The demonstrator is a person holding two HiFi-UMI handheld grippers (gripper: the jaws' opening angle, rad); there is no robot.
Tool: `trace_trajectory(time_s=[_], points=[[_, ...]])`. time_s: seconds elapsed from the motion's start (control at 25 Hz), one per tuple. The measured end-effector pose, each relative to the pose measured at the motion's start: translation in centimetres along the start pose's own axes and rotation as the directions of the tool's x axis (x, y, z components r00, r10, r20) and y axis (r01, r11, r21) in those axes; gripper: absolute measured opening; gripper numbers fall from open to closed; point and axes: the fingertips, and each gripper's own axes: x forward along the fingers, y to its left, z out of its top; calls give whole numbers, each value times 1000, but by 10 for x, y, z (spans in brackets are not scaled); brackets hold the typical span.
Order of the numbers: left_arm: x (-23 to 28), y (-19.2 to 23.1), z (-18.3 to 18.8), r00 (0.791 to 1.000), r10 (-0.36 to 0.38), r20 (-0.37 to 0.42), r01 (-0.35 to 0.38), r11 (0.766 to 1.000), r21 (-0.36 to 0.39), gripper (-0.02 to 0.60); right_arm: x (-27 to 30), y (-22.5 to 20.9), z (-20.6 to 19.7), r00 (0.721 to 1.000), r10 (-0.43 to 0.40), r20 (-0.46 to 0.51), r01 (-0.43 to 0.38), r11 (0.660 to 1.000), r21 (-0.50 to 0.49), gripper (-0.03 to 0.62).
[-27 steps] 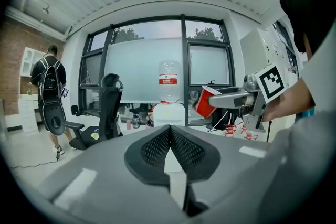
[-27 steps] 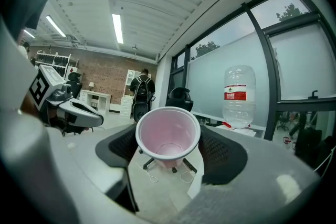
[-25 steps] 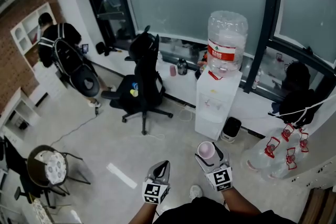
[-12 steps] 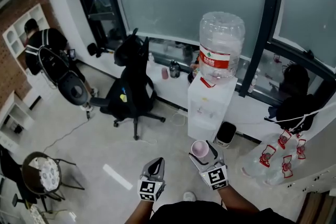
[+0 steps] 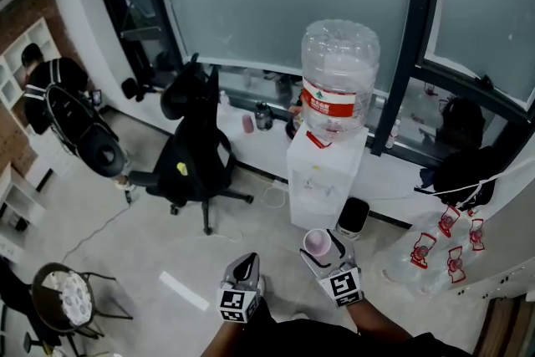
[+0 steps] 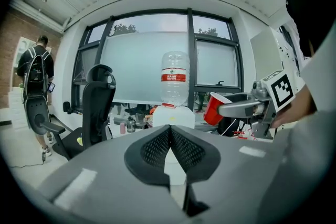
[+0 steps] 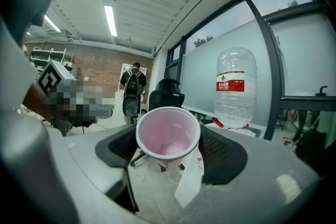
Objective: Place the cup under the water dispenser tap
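Cup (image 5: 316, 242) nearer dispenser (image 5: 322, 177), empty inside.

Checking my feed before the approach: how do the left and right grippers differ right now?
The left gripper has its jaws together with nothing between them; the right gripper holds the red cup between jaws set apart. In the head view the right one reaches nearer the water dispenser. Both point toward it.

The red label (image 5: 328, 102) on the water bottle (image 5: 339, 63) carries white print too small to read.
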Motion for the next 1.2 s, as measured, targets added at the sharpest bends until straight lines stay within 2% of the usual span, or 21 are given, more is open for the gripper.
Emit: trace_trajectory(time_s=[0.24,0.48,0.68,0.92,1.2], points=[[54,23,11,995,-94,-11,94,995,19,15,32,-34,-1,995,-100,-24,100,995,4,354],[106,50,32,977,-212,-20,213,974,74,15,71,-61,5,977,-212,-39,213,977,27,354],[137,77,41,952,-304,-36,306,948,89,15,105,-66,15,961,-273,-43,275,960,60,354],[168,106,34,924,-376,-76,382,920,91,15,139,-69,14,935,-346,-72,351,933,73,354],[190,116,20,870,-480,-113,487,872,46,16,153,-78,2,895,-433,-112,442,894,79,354]])
